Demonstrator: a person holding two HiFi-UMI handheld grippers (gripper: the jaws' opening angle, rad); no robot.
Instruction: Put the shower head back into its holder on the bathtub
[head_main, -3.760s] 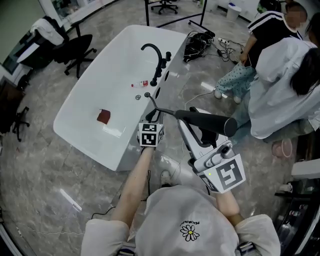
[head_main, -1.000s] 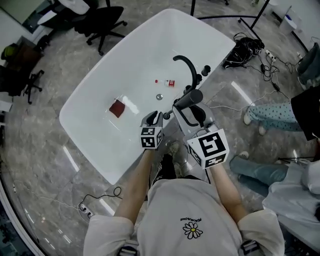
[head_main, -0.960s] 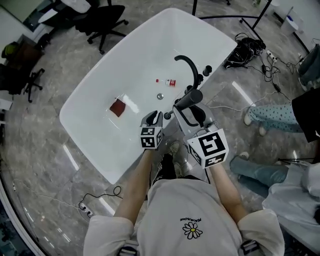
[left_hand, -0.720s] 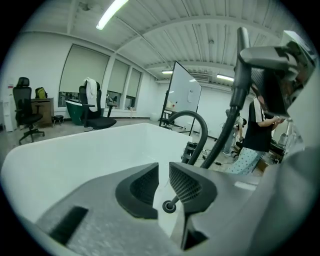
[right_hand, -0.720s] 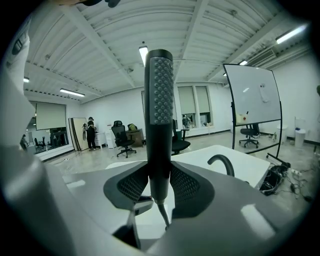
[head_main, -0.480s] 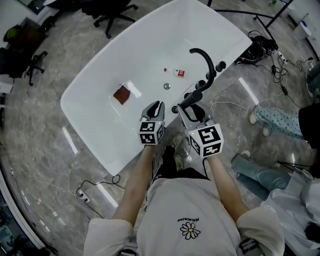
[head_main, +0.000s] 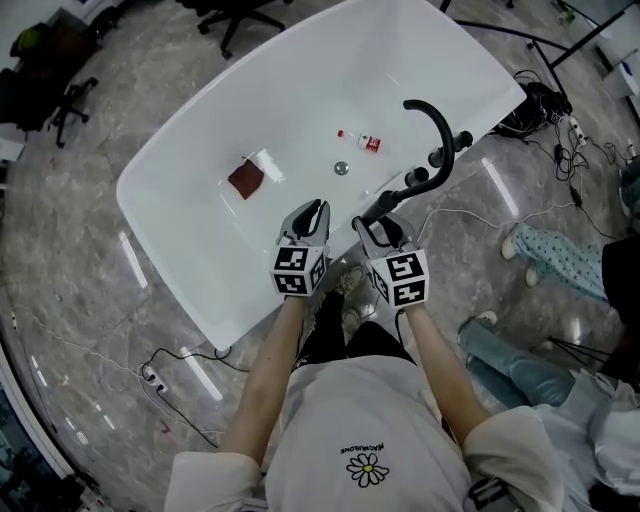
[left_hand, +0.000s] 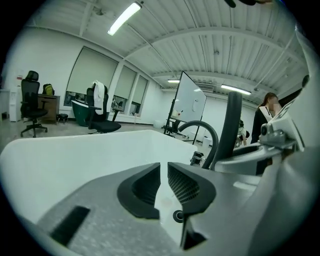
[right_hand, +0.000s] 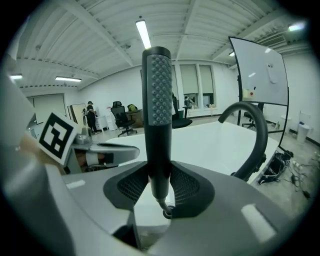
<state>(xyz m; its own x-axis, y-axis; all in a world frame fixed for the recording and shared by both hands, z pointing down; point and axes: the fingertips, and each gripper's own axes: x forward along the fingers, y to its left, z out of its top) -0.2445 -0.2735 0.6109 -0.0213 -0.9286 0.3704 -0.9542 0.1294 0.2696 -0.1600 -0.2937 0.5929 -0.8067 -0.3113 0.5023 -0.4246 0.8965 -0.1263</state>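
Down has come the right hand-held gripper (head_main: 378, 226) with the shower head (head_main: 398, 195). A few seconds ago it held the shower head lying flat, high over the floor beside the bathtub (head_main: 190, 230). Now the shower head is at the near rim of the bathtub, close to the curved black tap (head_main: 437, 118). The left hand-held gripper (head_main: 312, 208) has moved a little too and is just beside the right one, over the same rim.

The right gripper view shows the right hand-held gripper (right_hand: 160, 187) pinching the shower head (right_hand: 157, 100) near its lower end. The shower head stands straight up between the two pads. Under its lower end a short bit of hose bends down to a small round hole (right_hand: 166, 212) in the rim. The tap (right_hand: 252, 135) is off to the right.

The left gripper view shows the left hand-held gripper (left_hand: 164, 182) with its jaws closing. Only a thin gap is left, and nothing is between them. The shower head (left_hand: 231, 120) stands to its right, with the tap (left_hand: 202, 132) behind.

Inside the bathtub lie a dark red cloth (head_main: 246, 178), a small bottle (head_main: 364, 142) and the round drain (head_main: 341, 168), all well apart from the hand-held grippers.
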